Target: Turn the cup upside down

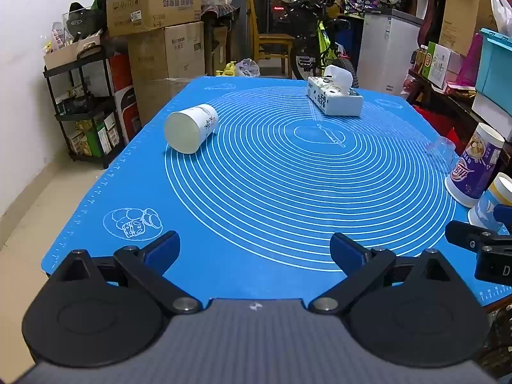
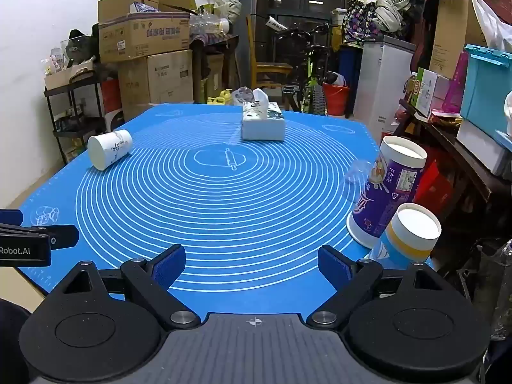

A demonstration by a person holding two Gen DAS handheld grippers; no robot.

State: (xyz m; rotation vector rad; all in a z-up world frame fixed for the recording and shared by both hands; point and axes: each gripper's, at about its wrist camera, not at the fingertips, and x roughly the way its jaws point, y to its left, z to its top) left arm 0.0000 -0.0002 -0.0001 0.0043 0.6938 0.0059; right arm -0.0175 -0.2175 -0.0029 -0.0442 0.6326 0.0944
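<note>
Seen from the right wrist only: full rims of the purple cup (image 2: 385, 192) and blue-yellow cup (image 2: 408, 233) at 3 o'clock, cut off in the left view. On its side at 10 o'clock on the blue-matted surface (image 1: 256, 211): white cup (image 1: 191, 132), contents hidden. Wide apart and empty: left tongs (image 1: 255, 249), right tongs (image 2: 252, 264).

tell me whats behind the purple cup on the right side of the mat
Just behind the purple cup lies a clear plastic cup on the blue mat, partly hidden by it. Its full shape cannot be made out.
</note>
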